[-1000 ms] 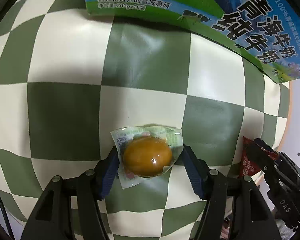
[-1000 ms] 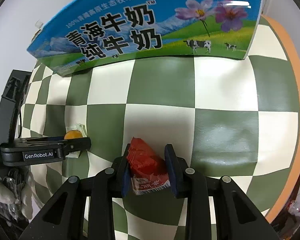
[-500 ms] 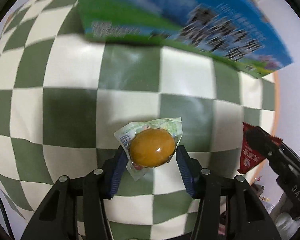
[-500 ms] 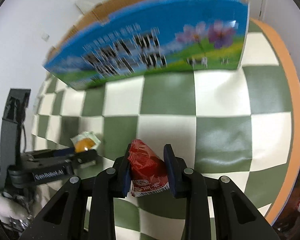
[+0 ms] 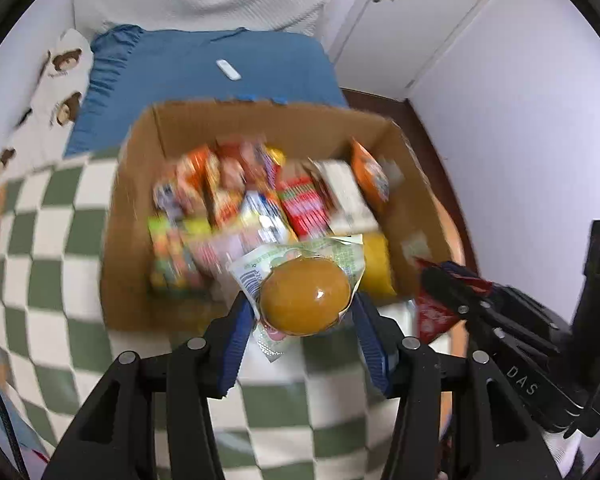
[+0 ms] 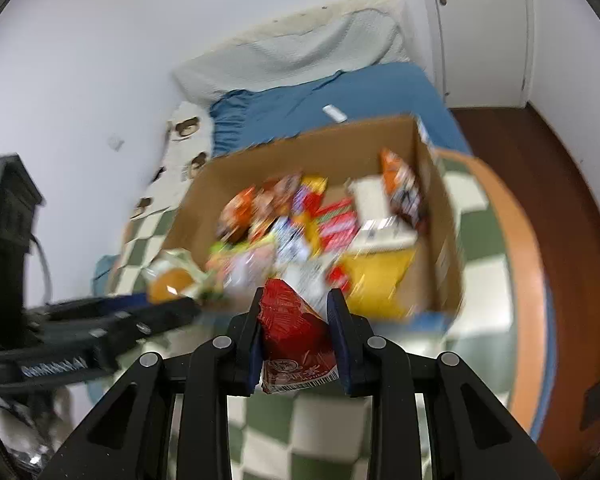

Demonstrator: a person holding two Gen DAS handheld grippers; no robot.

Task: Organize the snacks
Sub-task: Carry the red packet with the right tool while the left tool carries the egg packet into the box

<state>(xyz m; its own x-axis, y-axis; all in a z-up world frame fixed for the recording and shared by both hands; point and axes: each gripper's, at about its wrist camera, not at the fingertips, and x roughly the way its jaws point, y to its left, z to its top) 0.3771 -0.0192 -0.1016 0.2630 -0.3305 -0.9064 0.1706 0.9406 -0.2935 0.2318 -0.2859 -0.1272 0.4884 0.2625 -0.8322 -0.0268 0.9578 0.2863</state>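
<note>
We hold our left gripper raised over the near edge of the open cardboard box, its blue-padded fingers clamped on the sides of one packaged braised egg, brown and glossy in a clear wrapper with green print. The egg hangs above the box's near wall, in front of the snacks inside. Our right gripper is just beside it, level with it and also tilted down toward the box, its jaws pressed together on one red triangular snack packet; from the left wrist view that packet shows at the box's near right corner.

So we count two grippers, each carrying one item. There is one box, standing on the green-and-white checked tablecloth. The snacks in it are motion-blurred; we make out orange, red, white and yellow packs but cannot count them. Behind the table lies one bed with a blue sheet, with one small white object on it.
</note>
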